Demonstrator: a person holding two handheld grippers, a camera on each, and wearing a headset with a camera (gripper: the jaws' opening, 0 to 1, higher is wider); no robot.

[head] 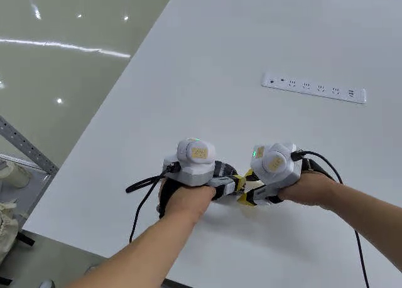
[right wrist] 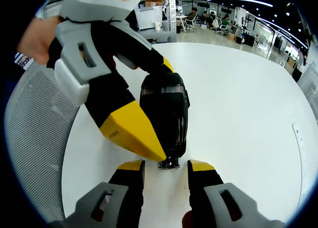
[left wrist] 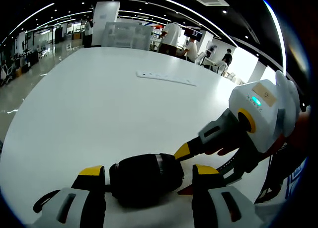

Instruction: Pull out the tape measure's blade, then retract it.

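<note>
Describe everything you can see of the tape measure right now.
The tape measure is a black, rounded case, plastic-looking, with ribbed sides and a glossy band across it. It seems to rest on the white table, held between the yellow-tipped jaws of the left gripper. The blade looks fully wound in: a small metal end hook sticks out of the case mouth, sitting between the open jaws of the right gripper, which do not appear to touch it.

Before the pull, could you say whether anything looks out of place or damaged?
Nothing stands out: the black tape measure sits intact between the jaws of the left gripper, and the white power strip lies flat.
</note>
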